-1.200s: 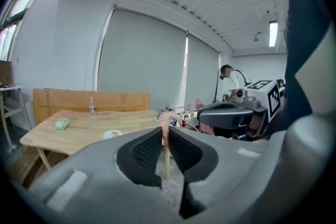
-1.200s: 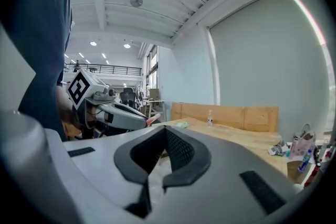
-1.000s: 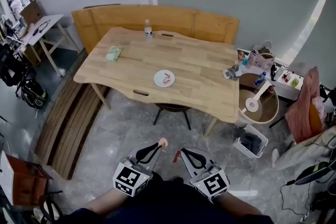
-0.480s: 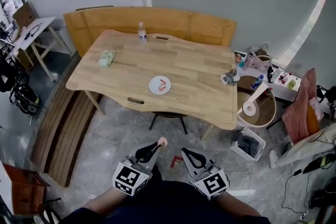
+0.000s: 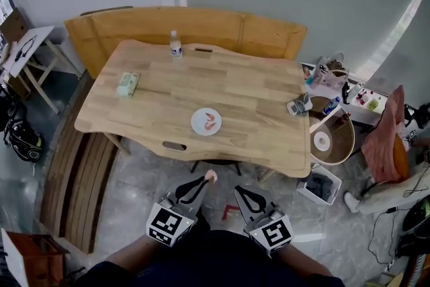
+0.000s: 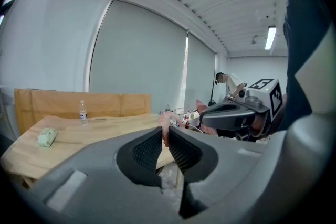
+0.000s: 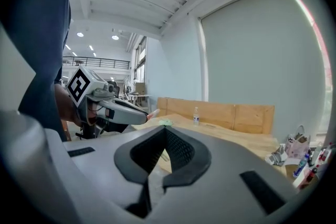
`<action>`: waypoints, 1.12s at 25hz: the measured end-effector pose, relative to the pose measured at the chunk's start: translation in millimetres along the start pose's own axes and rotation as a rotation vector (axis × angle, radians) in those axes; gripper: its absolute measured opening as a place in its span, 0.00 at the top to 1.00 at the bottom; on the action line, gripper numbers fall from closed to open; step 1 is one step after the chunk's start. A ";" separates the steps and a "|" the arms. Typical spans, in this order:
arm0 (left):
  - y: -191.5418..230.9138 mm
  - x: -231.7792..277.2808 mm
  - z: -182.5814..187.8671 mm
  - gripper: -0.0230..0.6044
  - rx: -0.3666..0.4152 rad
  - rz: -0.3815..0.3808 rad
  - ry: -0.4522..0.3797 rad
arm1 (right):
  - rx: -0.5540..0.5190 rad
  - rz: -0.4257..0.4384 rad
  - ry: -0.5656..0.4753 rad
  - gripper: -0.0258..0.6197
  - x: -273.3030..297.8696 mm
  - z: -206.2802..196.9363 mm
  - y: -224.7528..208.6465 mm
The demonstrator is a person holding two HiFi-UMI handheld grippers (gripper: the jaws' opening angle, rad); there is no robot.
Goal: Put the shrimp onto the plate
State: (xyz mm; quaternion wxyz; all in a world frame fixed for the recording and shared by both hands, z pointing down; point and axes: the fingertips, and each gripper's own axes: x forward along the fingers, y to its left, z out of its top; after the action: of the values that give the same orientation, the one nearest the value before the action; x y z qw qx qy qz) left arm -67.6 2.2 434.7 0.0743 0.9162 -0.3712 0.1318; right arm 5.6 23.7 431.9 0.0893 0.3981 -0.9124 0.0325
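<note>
Pinching one shrimp (image 5: 209, 176) — left gripper (image 6: 164, 137), one plate (image 5: 194, 125)

Both forward — left tool (image 5: 204, 181) clamped, right tool (image 5: 237, 189) closed

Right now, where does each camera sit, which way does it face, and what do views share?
Head view: on the person's head, steeply down at the pale wooden table and round white plate; forearms, left gripper, right gripper below.
Left gripper view: on that gripper, facing the table along jaws shut on the pink shrimp; right gripper at right.
Right gripper view: on that gripper, along shut, empty jaws; left gripper at left.
Shared: all show the table and clear plastic bottle.
</note>
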 end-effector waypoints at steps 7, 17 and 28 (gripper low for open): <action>71.5 26.4 9.7 0.90 0.005 -0.056 0.006 | 0.029 -0.084 0.041 0.95 64.8 9.1 -29.5; 133.9 57.3 2.7 0.90 0.012 -0.060 0.033 | 0.036 -0.106 0.059 0.95 113.7 22.1 -49.5; 165.7 123.9 -37.8 0.90 0.009 0.015 0.132 | 0.041 -0.047 0.071 0.95 124.3 12.4 -96.0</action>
State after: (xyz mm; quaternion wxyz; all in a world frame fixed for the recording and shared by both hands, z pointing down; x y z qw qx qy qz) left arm -105.1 -189.0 513.9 0.0934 0.9030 -0.3719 0.1940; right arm -8.7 -132.8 442.1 0.1140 0.4197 -0.8982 0.0633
